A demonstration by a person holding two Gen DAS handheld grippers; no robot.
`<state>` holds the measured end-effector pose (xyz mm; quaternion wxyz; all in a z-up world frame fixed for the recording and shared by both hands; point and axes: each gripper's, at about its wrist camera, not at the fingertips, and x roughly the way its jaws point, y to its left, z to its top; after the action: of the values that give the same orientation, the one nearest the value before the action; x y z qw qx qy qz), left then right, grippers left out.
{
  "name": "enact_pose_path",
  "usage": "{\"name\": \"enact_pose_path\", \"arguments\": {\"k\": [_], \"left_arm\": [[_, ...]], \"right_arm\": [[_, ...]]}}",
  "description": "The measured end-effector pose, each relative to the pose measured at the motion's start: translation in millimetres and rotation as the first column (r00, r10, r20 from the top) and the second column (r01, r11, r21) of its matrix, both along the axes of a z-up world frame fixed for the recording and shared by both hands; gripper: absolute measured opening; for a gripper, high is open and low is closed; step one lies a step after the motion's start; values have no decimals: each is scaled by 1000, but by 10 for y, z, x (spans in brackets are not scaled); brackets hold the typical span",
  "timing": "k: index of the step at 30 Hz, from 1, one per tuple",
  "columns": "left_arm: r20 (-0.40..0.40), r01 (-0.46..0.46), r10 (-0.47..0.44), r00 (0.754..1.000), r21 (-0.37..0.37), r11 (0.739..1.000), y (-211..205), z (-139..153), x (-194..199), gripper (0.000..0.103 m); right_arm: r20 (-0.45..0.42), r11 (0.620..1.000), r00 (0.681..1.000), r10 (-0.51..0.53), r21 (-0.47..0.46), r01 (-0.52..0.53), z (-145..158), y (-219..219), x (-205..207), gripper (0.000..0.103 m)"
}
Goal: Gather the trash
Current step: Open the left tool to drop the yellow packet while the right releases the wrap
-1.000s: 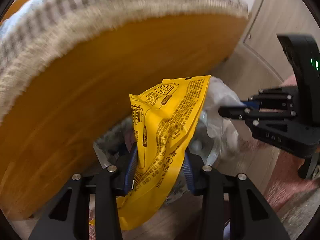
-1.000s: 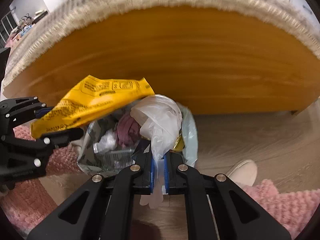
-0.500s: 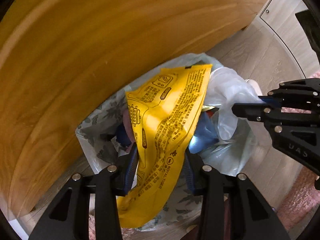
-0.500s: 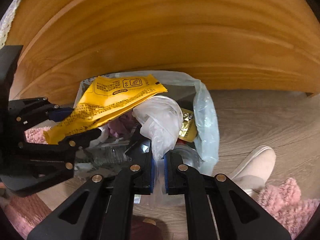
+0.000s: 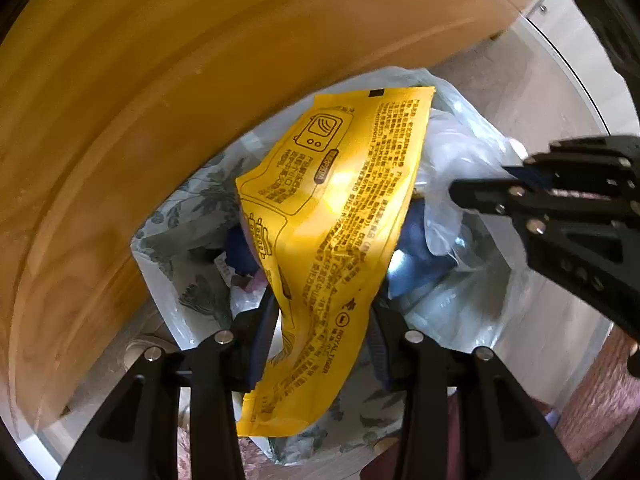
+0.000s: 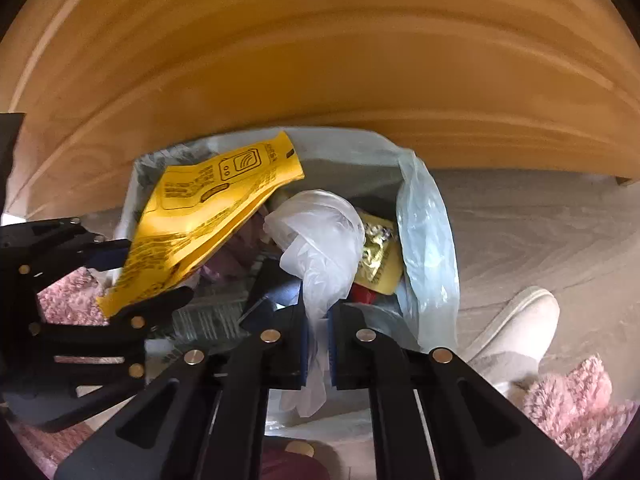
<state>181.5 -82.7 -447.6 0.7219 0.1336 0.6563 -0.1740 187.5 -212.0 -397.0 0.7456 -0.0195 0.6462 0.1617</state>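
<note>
Trash is seen packed into a lined bin [image 6: 424, 240] that stands on the floor against a wooden panel [image 6: 320, 60]. A yellow wrapper [image 5: 340, 240] is pinched between the pads of the left gripper [image 5: 320, 344] and is held over the bin's mouth. A clear plastic glove [image 6: 320, 240] is clamped in the right gripper [image 6: 318, 344], whose pads are pressed together on it, just above the other rubbish.

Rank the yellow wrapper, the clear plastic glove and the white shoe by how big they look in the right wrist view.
1. yellow wrapper
2. clear plastic glove
3. white shoe
The wrapper and glove hang nearer the camera than the shoe, so true sizes stay unsure.
</note>
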Motion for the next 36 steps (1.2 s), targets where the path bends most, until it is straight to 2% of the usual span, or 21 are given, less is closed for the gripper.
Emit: {"name": "enact_pose_path", "arguments": {"k": [5, 13, 15, 17, 22, 24, 25, 26, 27, 28, 29, 32, 33, 36], "left_arm": [[21, 79, -80, 997, 20, 997, -205, 39, -87, 39], [62, 72, -76, 995, 60, 996, -303, 66, -53, 39], [73, 67, -71, 995, 61, 996, -301, 58, -40, 42], [66, 56, -59, 996, 50, 997, -284, 47, -10, 50], [67, 59, -61, 996, 24, 998, -293, 64, -32, 56], [83, 61, -62, 995, 15, 998, -299, 130, -70, 63], [90, 53, -53, 994, 4, 999, -291, 167, -84, 73], [93, 41, -41, 995, -4, 999, -281, 198, -103, 78], [93, 27, -25, 995, -17, 999, -263, 227, -113, 80], [90, 20, -18, 996, -25, 1000, -253, 244, -120, 83], [84, 7, -4, 996, -33, 999, -216, 252, -125, 86], [84, -25, 29, 996, -57, 998, -140, 328, -149, 93], [82, -37, 42, 996, -63, 997, -80, 346, -169, 95], [77, -82, 87, 993, -69, 994, -7, 382, -224, 96]], "right_arm": [[-9, 1000, 1000, 11, -11, -11, -37, 50, -38, 8], [-22, 1000, 1000, 3, 7, -2, -69, 40, 36, 7], [-21, 1000, 1000, 7, 17, -7, -64, 39, 40, 8], [-18, 1000, 1000, 13, 16, -13, -69, 48, 35, 8], [-21, 1000, 1000, 11, 26, -10, -62, 30, 52, 8], [-18, 999, 1000, 22, 33, -22, -39, 22, 45, 8], [-14, 999, 1000, 25, 36, -25, -27, 14, 39, 11], [-13, 999, 1000, 25, 36, -24, -14, 7, 33, 14], [-14, 999, 1000, 21, 35, -21, -8, 0, 28, 28], [-12, 999, 1000, 16, 33, -16, 0, -9, 24, 50], [-2, 1000, 1000, 9, 29, -9, 17, -18, 15, 58], [27, 999, 1000, 15, 40, -16, 105, -5, -20, 63], [34, 999, 999, 17, 38, -18, 129, 1, -29, 68], [44, 998, 999, 10, 56, -13, 187, -9, -61, 79]]}}
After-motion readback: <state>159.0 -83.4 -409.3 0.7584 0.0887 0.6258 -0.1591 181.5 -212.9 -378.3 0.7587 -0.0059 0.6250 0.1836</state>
